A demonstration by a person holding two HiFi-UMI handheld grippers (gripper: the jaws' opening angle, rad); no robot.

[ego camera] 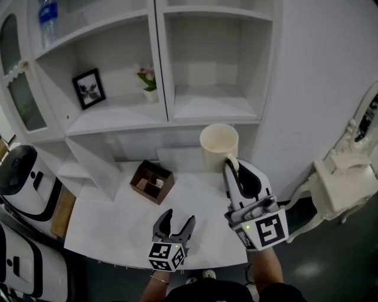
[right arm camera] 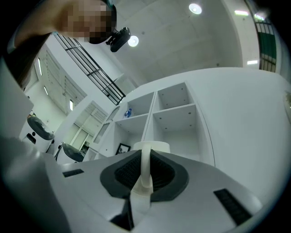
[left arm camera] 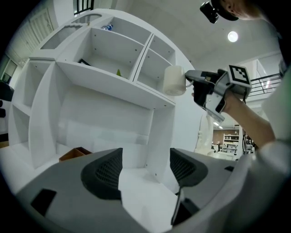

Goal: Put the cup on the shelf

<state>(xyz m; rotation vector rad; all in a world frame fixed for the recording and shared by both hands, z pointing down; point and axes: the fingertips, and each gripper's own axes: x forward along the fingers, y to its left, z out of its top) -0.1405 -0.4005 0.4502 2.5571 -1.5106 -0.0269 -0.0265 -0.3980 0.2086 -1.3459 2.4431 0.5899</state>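
Note:
A cream cup [ego camera: 218, 146] hangs in the air in front of the white shelf unit [ego camera: 168, 118], below its right-hand compartment. My right gripper [ego camera: 231, 167] is shut on the cup's handle [right arm camera: 144, 170], which runs upright between the two dark pads. In the left gripper view the cup [left arm camera: 174, 80] shows at the upper right, level with the shelf's edge. My left gripper [ego camera: 175, 222] is low over the white table [ego camera: 118, 224], open, with nothing between its fingers.
A brown divided box [ego camera: 152, 181] stands on the table to the left. A framed picture [ego camera: 89, 88] and a small potted flower [ego camera: 148, 79] fill the left compartment; a water bottle [ego camera: 48, 17] stands above. A white ornate side table [ego camera: 345, 183] is at the right.

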